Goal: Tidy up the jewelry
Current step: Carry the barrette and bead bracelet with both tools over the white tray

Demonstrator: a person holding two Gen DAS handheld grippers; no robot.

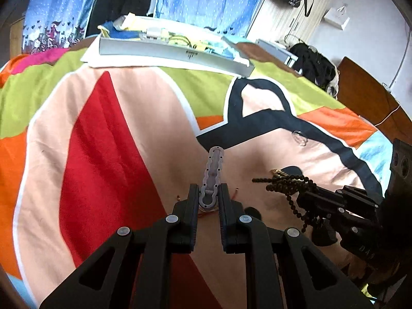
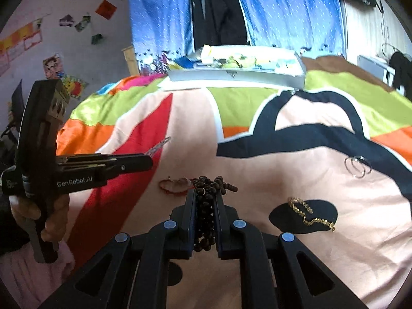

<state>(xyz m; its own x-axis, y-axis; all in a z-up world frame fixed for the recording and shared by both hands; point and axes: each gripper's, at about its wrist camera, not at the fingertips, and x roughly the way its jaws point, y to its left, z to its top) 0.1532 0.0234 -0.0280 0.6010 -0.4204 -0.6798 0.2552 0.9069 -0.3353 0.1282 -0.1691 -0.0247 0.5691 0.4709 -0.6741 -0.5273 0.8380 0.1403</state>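
Presently, a silver hair clip (image 1: 211, 180) is clamped by its hinge end in the left gripper (image 1: 208, 195) and dark beads (image 2: 205, 206) in the right gripper (image 2: 205, 200), evidently for transfer to the grey tray (image 2: 231, 76) far ahead, while a gold chain (image 2: 310, 215) and rings (image 2: 358, 167) are left lying right of the latter.

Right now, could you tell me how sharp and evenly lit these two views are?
Left wrist view: strong fisheye bending, the gray tray bows, corners dark; the hair clip is sharp. Right wrist view: same curving, the clip is blurred, the beads are clear, and soft daylight throws a faint shadow under the claw.
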